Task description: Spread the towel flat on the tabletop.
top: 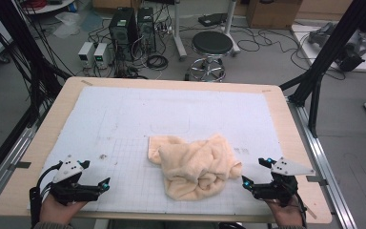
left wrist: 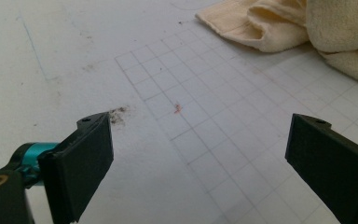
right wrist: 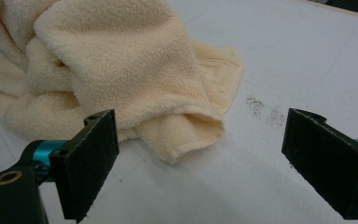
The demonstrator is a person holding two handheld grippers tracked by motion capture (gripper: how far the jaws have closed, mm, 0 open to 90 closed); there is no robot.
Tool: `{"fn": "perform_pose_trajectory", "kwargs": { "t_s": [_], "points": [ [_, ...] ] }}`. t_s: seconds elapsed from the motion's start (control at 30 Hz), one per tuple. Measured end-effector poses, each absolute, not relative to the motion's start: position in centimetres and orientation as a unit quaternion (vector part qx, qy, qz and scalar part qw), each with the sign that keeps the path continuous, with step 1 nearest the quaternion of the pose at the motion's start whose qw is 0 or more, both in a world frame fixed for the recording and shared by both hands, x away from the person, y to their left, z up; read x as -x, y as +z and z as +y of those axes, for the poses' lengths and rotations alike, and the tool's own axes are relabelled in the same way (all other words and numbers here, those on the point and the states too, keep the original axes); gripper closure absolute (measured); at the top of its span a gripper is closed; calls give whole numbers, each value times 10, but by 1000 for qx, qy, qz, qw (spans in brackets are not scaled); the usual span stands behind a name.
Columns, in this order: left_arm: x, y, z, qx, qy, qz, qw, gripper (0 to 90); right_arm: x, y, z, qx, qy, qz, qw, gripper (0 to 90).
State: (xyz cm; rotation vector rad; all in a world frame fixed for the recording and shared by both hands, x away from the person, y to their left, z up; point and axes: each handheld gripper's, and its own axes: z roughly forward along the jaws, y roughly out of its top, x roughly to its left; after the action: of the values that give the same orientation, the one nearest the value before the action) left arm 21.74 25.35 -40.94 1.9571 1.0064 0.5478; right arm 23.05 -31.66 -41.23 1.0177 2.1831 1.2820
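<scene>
On the white gridded mat (top: 124, 143) of the counter (top: 52, 114), a crumpled cream towel (top: 198, 164) is seen — flanked by the left claw (top: 95, 174) and right claw (top: 256, 172), both held apart, empty.

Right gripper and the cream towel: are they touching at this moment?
Apart. In the right gripper view, the open right gripper has bare white mat between its jaws and the towel edge.

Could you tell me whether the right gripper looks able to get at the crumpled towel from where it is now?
Probably yes. The right gripper is open, with its jaws wide apart, and the cream towel lies crumpled just ahead of it on the white mat. Nothing stands between them, and a folded corner points toward the jaws.
</scene>
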Motion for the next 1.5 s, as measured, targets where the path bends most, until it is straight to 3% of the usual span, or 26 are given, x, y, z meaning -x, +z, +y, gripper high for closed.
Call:
{"fn": "perform_pose_trajectory", "kwargs": {
  "t_s": [0.4, 0.83, 0.9, 1.17, 1.2, 1.3, 1.4, 1.5],
  "points": [
    [-238, -392, 210, -792, 199, 351, 458, 116, -241, -405, -308, -352, 469, 786, 197, 101],
    [-275, -380, 133, -816, 165, 282, 477, 176, -254, -401, -296, -343, 470, 793, 179, 107],
    [-282, -381, 122, -819, 158, 279, 477, 199, -256, -401, -296, -337, 473, 796, 169, 166],
    [-304, -401, 83, -848, 138, 264, 437, 279, -266, -407, -283, -311, 463, 818, 142, 223],
    [-307, -405, 80, -852, 131, 264, 432, 320, -269, -410, -279, -303, 460, 824, 130, 272],
    [-312, -410, 76, -856, 111, 256, 434, 391, -274, -414, -274, -299, 448, 834, 120, 299],
    [-311, -412, 73, -863, 110, 241, 430, 540, -281, -419, -267, -291, 437, 844, 108, 387],
    [-311, -415, 71, -869, 106, 235, 423, 668, -286, -423, -261, -278, 437, 852, 81, 524]
  ]
}}
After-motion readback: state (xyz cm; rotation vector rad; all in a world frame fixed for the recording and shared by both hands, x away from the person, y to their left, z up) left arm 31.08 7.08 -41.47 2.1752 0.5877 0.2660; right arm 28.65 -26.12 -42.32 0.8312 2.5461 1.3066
